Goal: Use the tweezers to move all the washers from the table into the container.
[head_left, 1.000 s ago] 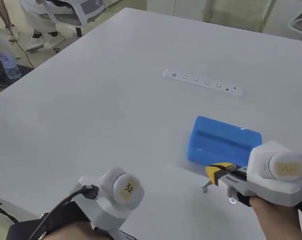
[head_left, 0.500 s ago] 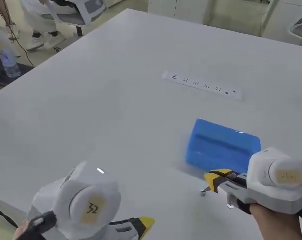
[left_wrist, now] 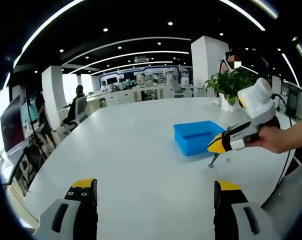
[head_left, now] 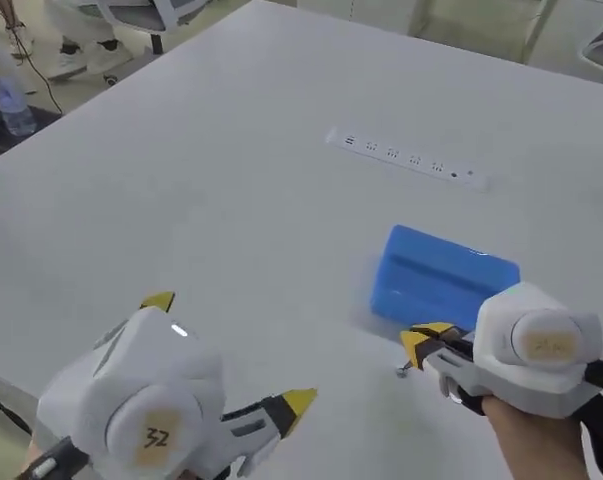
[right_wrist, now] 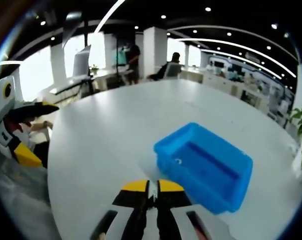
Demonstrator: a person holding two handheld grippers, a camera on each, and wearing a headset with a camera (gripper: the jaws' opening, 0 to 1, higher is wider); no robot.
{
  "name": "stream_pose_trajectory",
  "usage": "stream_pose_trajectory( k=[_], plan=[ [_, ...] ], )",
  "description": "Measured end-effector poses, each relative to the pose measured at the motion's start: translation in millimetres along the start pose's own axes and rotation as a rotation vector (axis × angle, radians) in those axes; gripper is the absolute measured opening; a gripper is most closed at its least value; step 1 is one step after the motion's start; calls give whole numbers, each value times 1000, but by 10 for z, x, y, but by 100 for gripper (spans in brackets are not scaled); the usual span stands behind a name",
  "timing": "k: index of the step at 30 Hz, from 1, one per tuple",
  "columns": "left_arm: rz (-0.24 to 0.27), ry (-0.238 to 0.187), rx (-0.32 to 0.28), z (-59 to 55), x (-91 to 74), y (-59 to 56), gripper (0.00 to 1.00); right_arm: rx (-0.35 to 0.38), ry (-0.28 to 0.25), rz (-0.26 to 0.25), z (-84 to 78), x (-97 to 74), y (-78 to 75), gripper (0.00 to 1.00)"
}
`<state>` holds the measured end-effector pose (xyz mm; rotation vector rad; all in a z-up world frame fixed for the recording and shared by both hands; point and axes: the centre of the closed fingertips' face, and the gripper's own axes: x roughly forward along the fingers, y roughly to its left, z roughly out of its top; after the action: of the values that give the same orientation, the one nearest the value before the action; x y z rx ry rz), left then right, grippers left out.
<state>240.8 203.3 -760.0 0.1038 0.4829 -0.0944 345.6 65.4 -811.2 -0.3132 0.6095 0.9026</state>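
Observation:
The blue container sits on the white table, right of centre. My right gripper hovers just in front of the container's near edge, shut on thin metal tweezers whose tips point down at the table. The left gripper view shows the right gripper, the tweezers and the container. In the right gripper view the jaws are pressed together beside the container, and a small washer lies inside it. My left gripper is open at the near left, holding nothing.
A white power strip lies beyond the container. Office chairs and a person's legs stand off the table's far left corner. A potted plant stands at the table's far side in the left gripper view.
My left gripper has come up and forward, so its open yellow-tipped jaws now show. The right gripper with the tweezers has edged slightly left.

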Motion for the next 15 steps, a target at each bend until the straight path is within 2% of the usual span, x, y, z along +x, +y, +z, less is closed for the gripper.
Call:
stream_pose_trajectory(
  k=[7, 15],
  plan=[
    [-8, 14, -7, -20, -2, -15, 99, 43, 10, 16, -6, 5, -53, 2],
    [-12, 7, -18, -10, -3, -5, 99, 130, -14, 43, 155, -172, -81, 2]
  ],
)
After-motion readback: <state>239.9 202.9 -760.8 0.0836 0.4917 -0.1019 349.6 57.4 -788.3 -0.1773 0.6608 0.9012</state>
